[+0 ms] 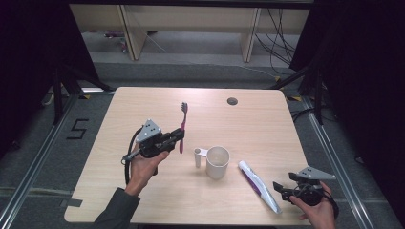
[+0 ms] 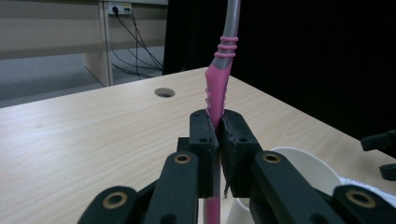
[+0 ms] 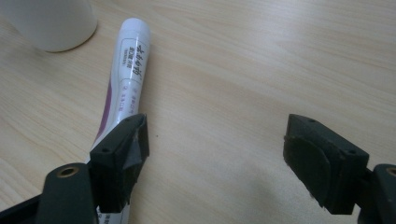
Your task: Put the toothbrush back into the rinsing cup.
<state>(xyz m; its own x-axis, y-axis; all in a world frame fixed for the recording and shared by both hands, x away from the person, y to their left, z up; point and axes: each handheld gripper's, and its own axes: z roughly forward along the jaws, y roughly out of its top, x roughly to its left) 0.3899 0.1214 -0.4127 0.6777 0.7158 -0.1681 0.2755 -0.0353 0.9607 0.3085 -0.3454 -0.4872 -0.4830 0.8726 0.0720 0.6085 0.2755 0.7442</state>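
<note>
Upright, pink toothbrush clamped in left tool, above table

cup mid-table | tube right of it | toothbrush left, lifted

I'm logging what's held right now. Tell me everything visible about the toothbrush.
The toothbrush has a pink, ribbed plastic-looking handle, a grey neck with pink rings and dark bristles. The left tongs are shut on its handle and hold it above the table, head pointing away from the person. Nothing else touches it.
</note>
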